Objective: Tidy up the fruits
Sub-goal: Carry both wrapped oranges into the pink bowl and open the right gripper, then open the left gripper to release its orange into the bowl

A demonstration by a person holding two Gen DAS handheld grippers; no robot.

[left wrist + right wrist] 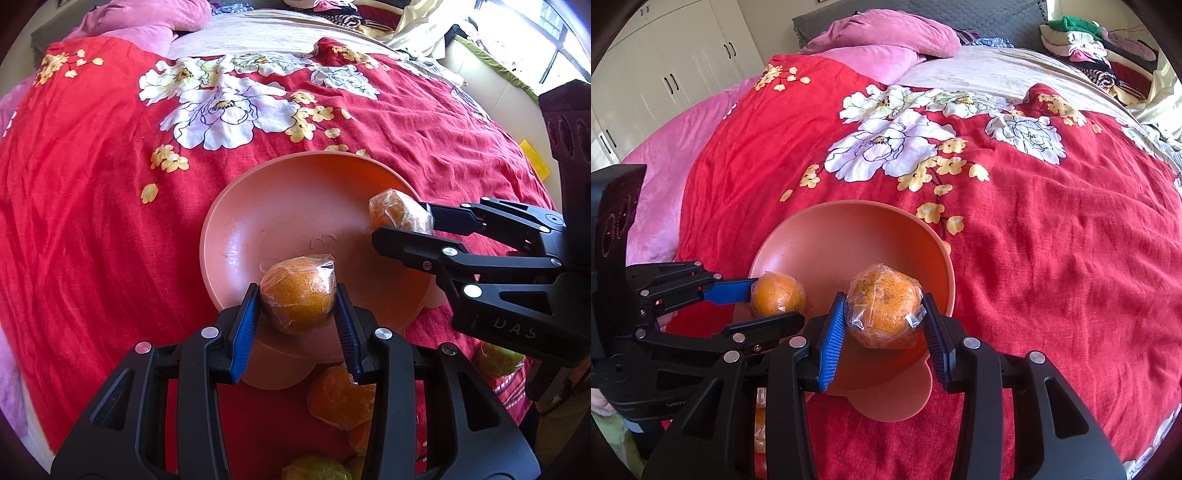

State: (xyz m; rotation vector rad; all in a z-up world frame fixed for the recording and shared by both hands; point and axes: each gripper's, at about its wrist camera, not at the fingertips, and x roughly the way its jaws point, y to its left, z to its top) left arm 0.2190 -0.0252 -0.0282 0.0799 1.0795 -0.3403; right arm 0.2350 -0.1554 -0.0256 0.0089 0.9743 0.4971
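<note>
Left tongs clamped on plastic-wrapped orange, held over near rim of pink bowl. Right tongs gripping second wrapped orange, also above bowl, at its right side. Each tongs' blue pads press fruit from both sides. Bowl sits on red flowered bedspread. More loose oranges lie on bed just beside bowl, near side.
</note>
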